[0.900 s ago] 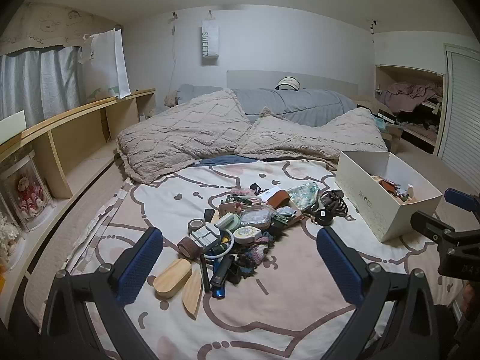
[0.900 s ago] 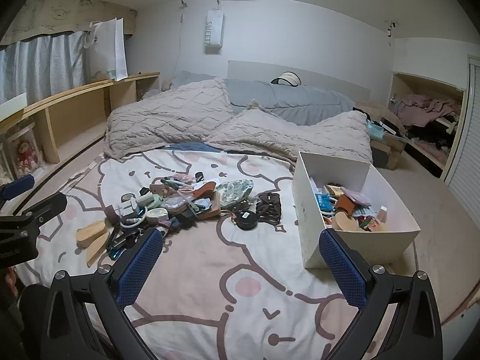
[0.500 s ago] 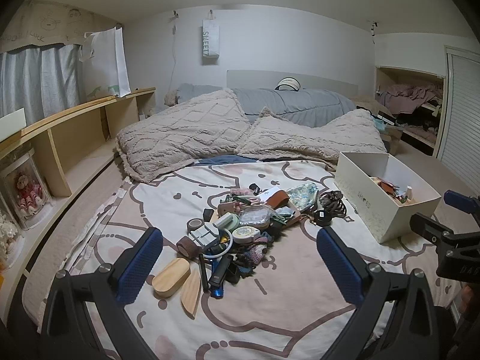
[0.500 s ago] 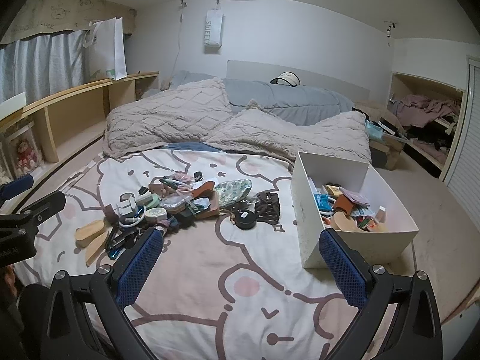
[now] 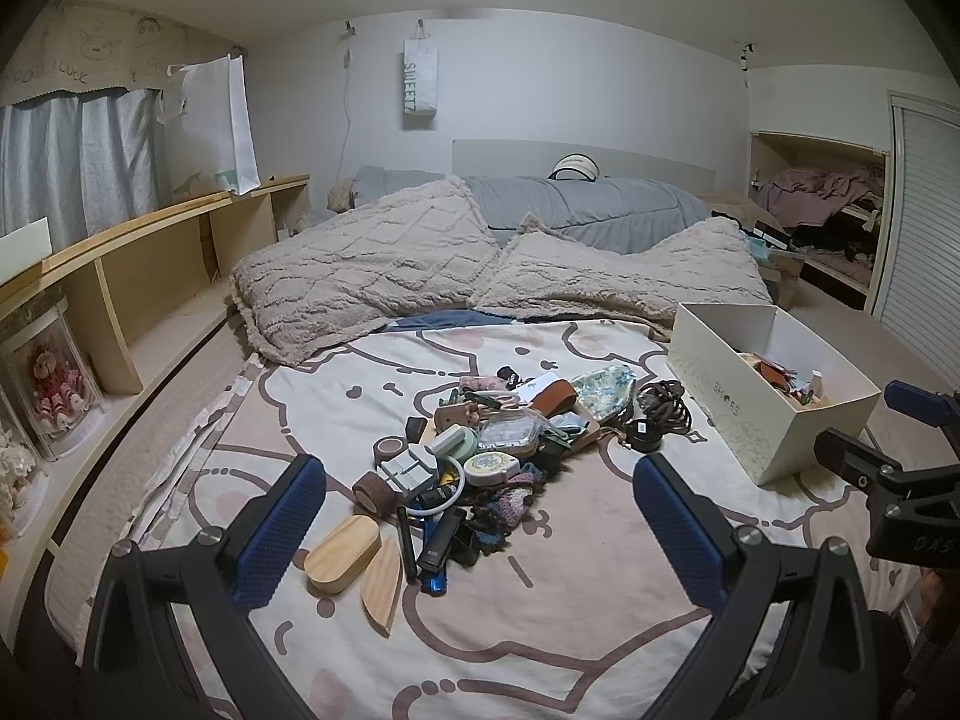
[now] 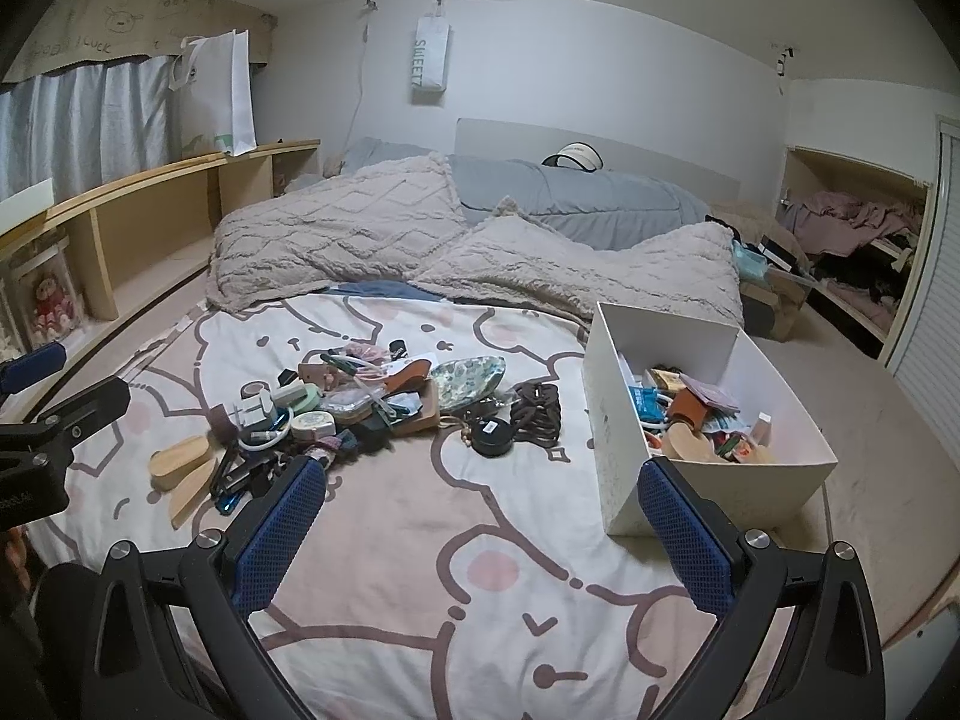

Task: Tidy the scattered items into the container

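Note:
A pile of small scattered items (image 5: pixel 480 456) lies on the bed's cartoon-print cover, also in the right wrist view (image 6: pixel 360 414): tape rolls, wooden pieces (image 5: pixel 343 553), pouches, a black round case (image 6: pixel 492 437), coiled dark cord (image 6: pixel 537 411). A white shoe box (image 5: pixel 744 420) stands to the right, partly filled with items (image 6: pixel 696 414). My left gripper (image 5: pixel 480 534) is open and empty, hovering short of the pile. My right gripper (image 6: pixel 483 531) is open and empty, between the pile and the box (image 6: pixel 618 456).
Two fluffy beige pillows (image 5: pixel 372 264) and a grey duvet (image 5: pixel 576 210) lie at the head of the bed. A wooden shelf (image 5: pixel 120 276) runs along the left. The bed's edge and floor are just right of the box (image 6: pixel 888 420).
Both grippers have drifted slightly; the views shift a little backward and the box sits a bit further right in the left view. Nothing was picked up or moved.

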{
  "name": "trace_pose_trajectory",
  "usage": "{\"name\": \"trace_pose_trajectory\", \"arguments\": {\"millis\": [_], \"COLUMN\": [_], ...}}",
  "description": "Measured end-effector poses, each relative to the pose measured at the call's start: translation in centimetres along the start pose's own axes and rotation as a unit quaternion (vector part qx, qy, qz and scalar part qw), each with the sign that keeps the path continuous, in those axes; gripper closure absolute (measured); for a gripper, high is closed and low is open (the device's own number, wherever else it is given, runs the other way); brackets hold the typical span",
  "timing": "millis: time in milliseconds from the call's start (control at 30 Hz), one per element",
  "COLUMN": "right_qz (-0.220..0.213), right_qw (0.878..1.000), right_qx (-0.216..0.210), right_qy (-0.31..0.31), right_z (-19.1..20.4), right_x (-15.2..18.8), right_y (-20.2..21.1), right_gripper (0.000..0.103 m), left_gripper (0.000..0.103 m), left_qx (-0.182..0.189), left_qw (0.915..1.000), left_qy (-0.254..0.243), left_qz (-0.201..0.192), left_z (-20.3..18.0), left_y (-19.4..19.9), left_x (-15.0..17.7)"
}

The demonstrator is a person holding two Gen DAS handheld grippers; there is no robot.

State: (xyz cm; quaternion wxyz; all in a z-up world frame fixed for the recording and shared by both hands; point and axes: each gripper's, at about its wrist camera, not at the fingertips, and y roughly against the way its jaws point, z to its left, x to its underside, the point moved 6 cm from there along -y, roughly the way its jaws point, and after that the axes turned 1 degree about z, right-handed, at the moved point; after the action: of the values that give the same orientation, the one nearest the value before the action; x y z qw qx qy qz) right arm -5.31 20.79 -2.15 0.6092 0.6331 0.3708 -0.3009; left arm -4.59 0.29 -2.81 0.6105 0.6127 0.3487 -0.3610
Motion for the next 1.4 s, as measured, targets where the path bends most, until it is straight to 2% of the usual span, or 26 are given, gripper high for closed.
{"name": "trace_pose_trajectory", "arguments": {"millis": [500,933,1400], "right_qz": [0.0,0.025,0.073], "right_qw": [1.0,1.0,0.997], "right_qx": [-0.004,-0.011,-0.034], "right_qy": [-0.006,-0.004,-0.012], "right_z": [-0.1,0.7,2.6], "right_x": [0.0,0.9,2.8], "right_y": [0.1,-1.6,-5.4], "right_gripper": [0.0,0.0,0.0], "left_gripper": [0.0,0.0,0.0], "left_qx": [0.0,-0.002,-0.024], "left_qw": [1.0,0.9996,0.9955], "left_qy": [0.003,0.004,0.037], "left_qz": [0.001,0.027,0.083], "left_z": [0.1,0.8,6.8], "left_y": [0.0,-1.4,-4.3], "left_x": [0.1,1.0,4.1]}}
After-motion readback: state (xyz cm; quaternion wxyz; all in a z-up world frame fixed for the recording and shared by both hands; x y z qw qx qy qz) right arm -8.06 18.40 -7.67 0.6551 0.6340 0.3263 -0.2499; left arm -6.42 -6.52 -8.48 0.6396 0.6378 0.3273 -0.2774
